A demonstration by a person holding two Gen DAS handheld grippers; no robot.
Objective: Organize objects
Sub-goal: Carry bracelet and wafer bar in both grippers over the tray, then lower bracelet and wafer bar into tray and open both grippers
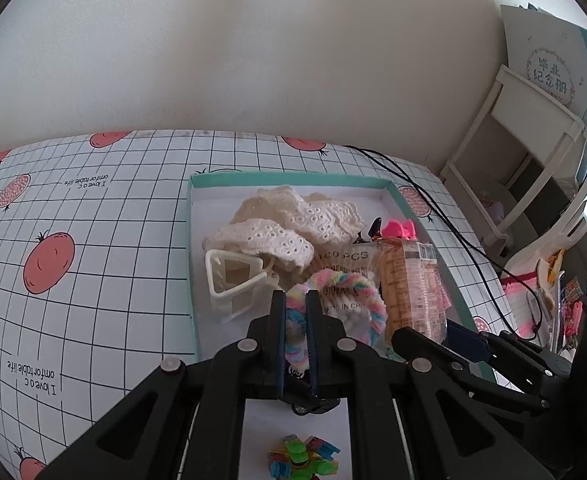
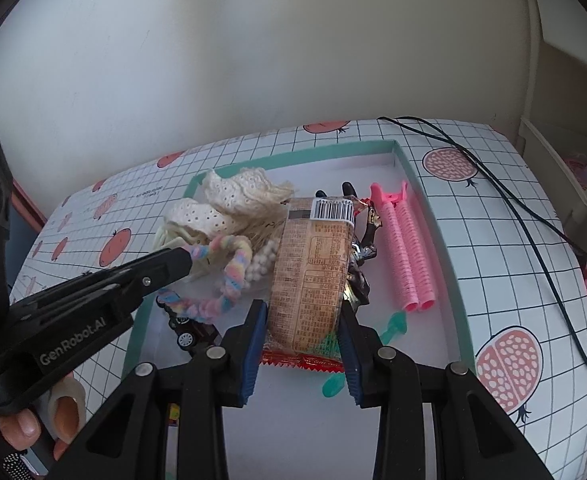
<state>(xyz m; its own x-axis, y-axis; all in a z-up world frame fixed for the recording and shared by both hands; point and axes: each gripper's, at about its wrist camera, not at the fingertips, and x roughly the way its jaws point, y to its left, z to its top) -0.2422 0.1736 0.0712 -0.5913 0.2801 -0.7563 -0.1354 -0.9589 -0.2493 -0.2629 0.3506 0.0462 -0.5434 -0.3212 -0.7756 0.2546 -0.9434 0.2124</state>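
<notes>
A shallow teal-rimmed box (image 1: pixel 285 176) (image 2: pixel 409 168) lies on the checked tablecloth. My left gripper (image 1: pixel 295 296) (image 2: pixel 185 258) is shut on a pastel rainbow fuzzy hair tie (image 1: pixel 357 284) (image 2: pixel 233 276), held over the box's near left part. Just right of it, my right gripper (image 2: pixel 301 312) (image 1: pixel 465 340) is shut on a clear snack packet with a barcode (image 2: pixel 313 272) (image 1: pixel 409 280), gripped near its lower end. Whether the packet touches the box floor I cannot tell.
In the box lie white lace cloth (image 1: pixel 293 224), a cream claw clip (image 1: pixel 233 284), pink rollers (image 2: pixel 409 252), a toy car (image 2: pixel 189 332), a dark figurine (image 2: pixel 359 264) and green bits (image 2: pixel 393 326). A black cable (image 2: pixel 513 200) crosses the table on the right. A white shelf (image 1: pixel 533 140) stands beyond.
</notes>
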